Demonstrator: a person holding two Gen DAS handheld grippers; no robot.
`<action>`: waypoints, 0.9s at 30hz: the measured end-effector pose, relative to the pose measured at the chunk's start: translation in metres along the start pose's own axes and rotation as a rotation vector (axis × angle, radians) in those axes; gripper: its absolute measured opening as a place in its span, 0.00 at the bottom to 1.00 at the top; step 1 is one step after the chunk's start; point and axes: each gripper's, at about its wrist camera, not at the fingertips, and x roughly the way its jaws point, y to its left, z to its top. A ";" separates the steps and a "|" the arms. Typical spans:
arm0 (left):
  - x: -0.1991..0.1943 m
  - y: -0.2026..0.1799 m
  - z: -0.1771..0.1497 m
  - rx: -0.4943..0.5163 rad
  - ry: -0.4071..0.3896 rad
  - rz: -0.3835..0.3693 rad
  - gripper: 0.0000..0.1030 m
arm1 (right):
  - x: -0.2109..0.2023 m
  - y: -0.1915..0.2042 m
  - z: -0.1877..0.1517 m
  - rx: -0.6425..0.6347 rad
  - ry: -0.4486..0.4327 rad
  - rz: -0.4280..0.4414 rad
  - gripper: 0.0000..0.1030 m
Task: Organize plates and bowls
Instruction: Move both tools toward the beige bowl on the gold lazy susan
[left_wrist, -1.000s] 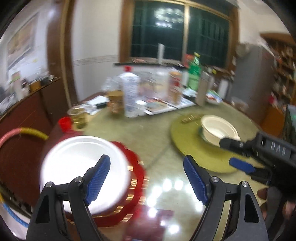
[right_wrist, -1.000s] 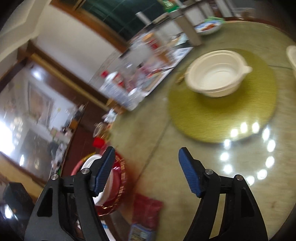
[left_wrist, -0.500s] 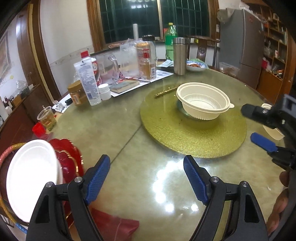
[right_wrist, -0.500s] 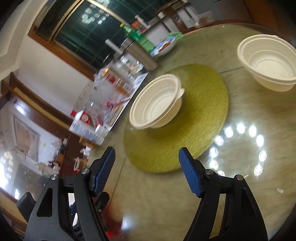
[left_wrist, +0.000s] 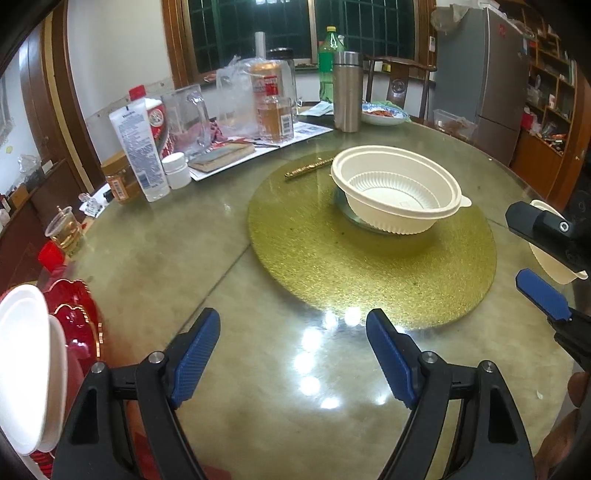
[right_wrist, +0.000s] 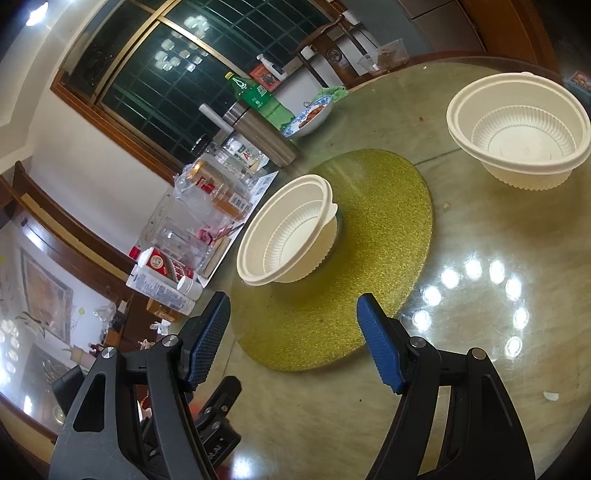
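With both your left gripper (left_wrist: 293, 350) and right gripper (right_wrist: 293, 332) spread and empty, the white bowl (left_wrist: 397, 192) sits mid-gold mat (left_wrist: 295, 236), straight ahead, perhaps nearer your right.

Centre bowl (left_wrist: 397, 188): white ribbed plastic, upright, empty, small rim tab, resting mid-way on the round gold mat (left_wrist: 369, 269). Second bowl (right_wrist: 517, 129): same type, upright, empty, on the bare table (right_wrist: 480, 332) beyond the mat. White plates (left_wrist: 26, 365): on a red plate (left_wrist: 79, 325) at the table's left edge.
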 end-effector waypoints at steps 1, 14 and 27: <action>0.002 0.000 0.000 0.001 0.003 -0.003 0.79 | 0.001 0.000 0.000 0.001 0.002 -0.001 0.70; 0.017 -0.003 -0.005 0.007 0.020 -0.019 0.79 | 0.011 0.001 -0.006 -0.046 0.004 -0.087 0.70; 0.011 0.003 -0.007 -0.064 -0.001 -0.133 0.79 | -0.006 -0.013 -0.006 -0.049 -0.128 -0.167 0.70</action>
